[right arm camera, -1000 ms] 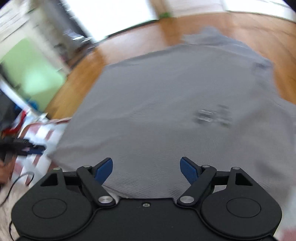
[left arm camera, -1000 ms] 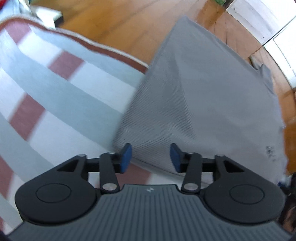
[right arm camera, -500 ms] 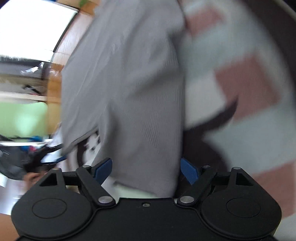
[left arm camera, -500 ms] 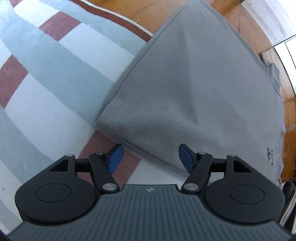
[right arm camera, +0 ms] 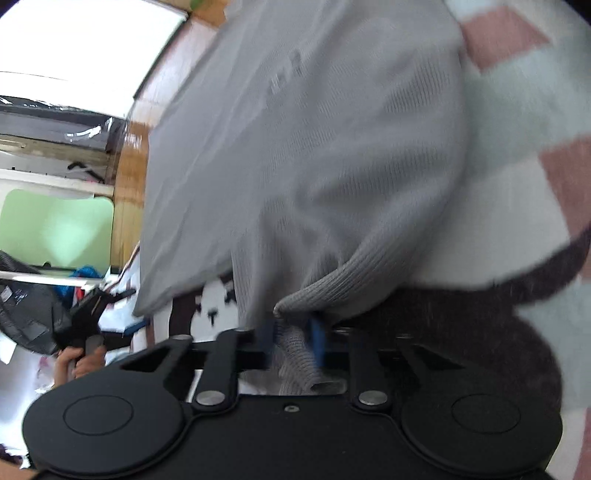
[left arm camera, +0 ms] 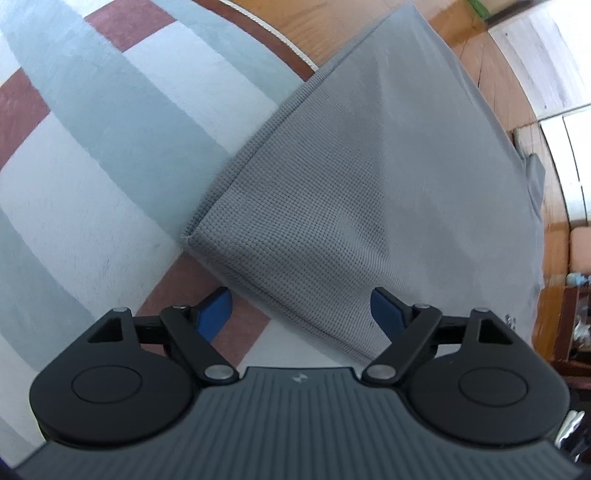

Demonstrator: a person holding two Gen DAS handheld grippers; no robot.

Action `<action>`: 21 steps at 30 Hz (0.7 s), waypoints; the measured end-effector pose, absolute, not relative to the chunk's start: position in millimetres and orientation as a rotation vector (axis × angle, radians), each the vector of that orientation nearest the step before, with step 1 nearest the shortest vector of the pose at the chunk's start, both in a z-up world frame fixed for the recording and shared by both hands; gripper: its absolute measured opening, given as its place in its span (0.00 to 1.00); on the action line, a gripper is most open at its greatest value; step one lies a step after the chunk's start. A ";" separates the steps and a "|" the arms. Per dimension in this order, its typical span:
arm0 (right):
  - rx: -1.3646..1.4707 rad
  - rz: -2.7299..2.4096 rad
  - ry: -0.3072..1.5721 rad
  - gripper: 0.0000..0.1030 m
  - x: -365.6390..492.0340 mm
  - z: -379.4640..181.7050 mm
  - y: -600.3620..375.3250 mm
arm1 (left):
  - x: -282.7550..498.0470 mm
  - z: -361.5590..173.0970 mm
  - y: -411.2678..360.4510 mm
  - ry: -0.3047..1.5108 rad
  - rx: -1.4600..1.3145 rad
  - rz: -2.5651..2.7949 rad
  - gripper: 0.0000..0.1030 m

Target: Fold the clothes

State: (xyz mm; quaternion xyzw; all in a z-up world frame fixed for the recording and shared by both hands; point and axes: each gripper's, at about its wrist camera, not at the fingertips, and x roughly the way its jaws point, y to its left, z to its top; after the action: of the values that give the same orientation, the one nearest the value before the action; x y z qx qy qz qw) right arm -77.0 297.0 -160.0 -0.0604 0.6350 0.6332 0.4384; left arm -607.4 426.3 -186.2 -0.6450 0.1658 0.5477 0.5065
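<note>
A grey knit shirt (left arm camera: 369, 177) lies spread over a striped rug and the wooden floor. In the left wrist view its folded corner (left arm camera: 192, 236) points toward me. My left gripper (left arm camera: 301, 314) is open, its blue pads on either side of the shirt's near edge, just above it. In the right wrist view the shirt (right arm camera: 314, 147) bunches and lifts. My right gripper (right arm camera: 293, 338) is shut on a pinch of the shirt's edge, with cloth pulled between the pads.
The rug (left arm camera: 92, 166) has pale blue, white and dull red stripes and a corded edge. Wooden floor (left arm camera: 332, 22) lies beyond it. The right wrist view shows a green panel (right arm camera: 55, 225), clutter and the other hand (right arm camera: 81, 362) at left.
My right gripper has closed on the shirt's edge and lifted it. My left gripper has opened wider and come closer to the shirt's corner.
</note>
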 end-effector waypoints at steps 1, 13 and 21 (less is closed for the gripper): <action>-0.147 1.585 1.550 0.09 -78.0 -156.9 300.9 | -607.5 -186.6 426.4 0.396 -1.556 1.320 0.80; -0.296 1.589 1.402 0.14 -79.5 -133.1 327.1 | -602.1 -190.9 436.6 0.424 -1.528 1.330 0.93; -0.351 1.375 1.597 0.59 -59.7 -147.1 287.6 | -616.5 -168.7 420.8 0.393 -1.450 1.637 0.93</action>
State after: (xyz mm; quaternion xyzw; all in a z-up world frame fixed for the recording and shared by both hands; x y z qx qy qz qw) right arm -59.7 287.6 -147.1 -0.1439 0.6549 0.5640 0.4819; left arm -616.5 420.8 -168.7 -0.5848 0.1586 0.6603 0.4437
